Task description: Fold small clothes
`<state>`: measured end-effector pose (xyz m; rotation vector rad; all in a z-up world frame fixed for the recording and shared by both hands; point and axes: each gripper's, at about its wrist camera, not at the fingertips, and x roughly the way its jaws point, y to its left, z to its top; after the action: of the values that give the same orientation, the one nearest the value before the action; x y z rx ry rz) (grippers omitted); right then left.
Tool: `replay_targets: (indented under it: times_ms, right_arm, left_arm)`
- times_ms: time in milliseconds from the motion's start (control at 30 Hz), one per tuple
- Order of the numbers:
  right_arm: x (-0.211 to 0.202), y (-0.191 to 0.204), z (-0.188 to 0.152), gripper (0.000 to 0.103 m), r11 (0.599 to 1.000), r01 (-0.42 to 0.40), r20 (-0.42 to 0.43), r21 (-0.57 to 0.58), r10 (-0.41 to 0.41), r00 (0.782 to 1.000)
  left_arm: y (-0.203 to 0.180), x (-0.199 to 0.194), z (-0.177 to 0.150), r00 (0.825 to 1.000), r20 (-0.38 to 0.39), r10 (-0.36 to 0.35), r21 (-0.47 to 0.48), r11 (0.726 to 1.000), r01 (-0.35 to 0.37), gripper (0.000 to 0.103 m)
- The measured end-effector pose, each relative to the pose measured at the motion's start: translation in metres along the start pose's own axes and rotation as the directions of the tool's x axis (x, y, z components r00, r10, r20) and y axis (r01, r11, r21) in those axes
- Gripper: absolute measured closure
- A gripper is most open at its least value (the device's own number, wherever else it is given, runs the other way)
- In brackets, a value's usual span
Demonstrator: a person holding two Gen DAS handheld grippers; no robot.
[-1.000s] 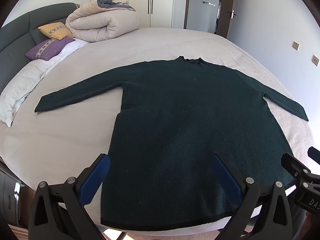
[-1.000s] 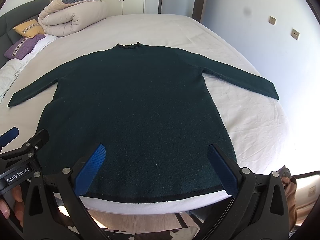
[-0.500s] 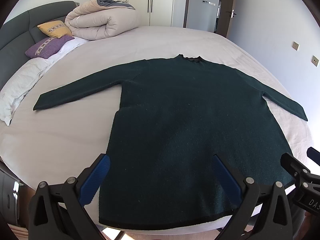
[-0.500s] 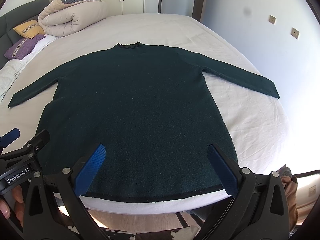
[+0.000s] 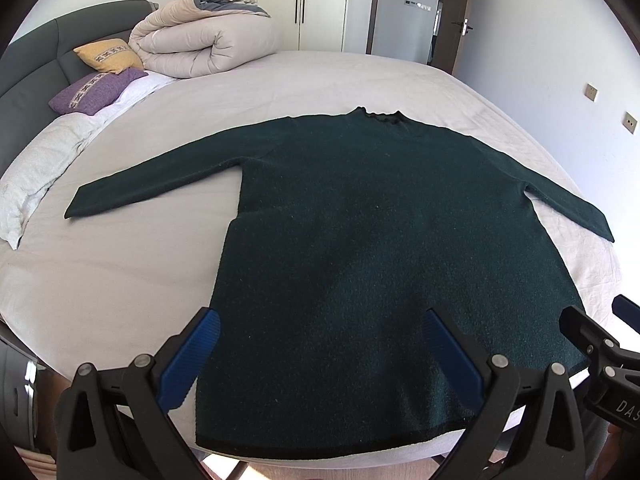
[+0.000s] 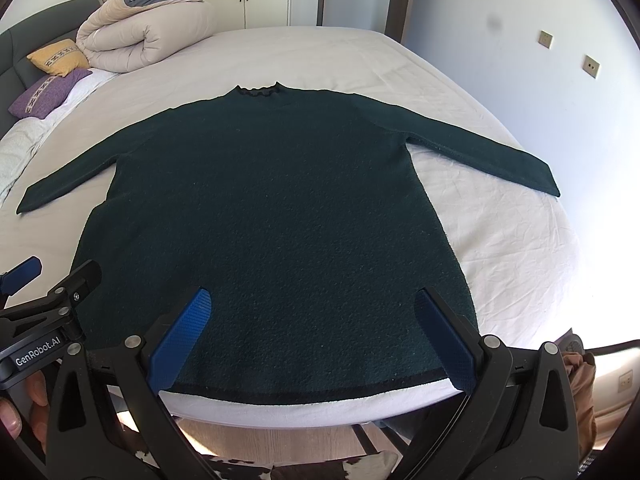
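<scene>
A dark green long-sleeved sweater (image 5: 372,248) lies flat and spread out on the white bed (image 5: 120,288), collar at the far end, both sleeves stretched sideways, hem at the near edge. It also shows in the right wrist view (image 6: 276,216). My left gripper (image 5: 320,344) is open and empty, held above the hem's left part. My right gripper (image 6: 312,332) is open and empty above the hem's right part. Each gripper shows at the edge of the other's view, the left gripper (image 6: 24,276) and the right gripper (image 5: 600,332).
A rolled beige duvet (image 5: 204,44) and yellow (image 5: 106,54) and purple (image 5: 96,90) pillows lie at the far left by the grey headboard (image 5: 32,68). White wardrobes and a door stand behind the bed. The near bed edge (image 6: 320,408) drops to the floor.
The left wrist view has shifted slightly, so the sweater sits a little lower and further left in it. The right gripper has barely moved. Both stay open.
</scene>
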<state>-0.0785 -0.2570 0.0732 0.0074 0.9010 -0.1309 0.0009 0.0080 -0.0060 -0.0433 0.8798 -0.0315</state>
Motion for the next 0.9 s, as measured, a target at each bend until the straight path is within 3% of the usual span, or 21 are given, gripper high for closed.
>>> replay_targets:
  times_ms: [900]
  right_arm:
    - [0.0007,0.0004,-0.0009,0.000,1.000,0.001,-0.002,0.001,-0.001,1.000]
  left_arm:
    - [-0.0029,0.0031,-0.0040,1.000,-0.013,-0.009,-0.004,1.000,0.009,0.000]
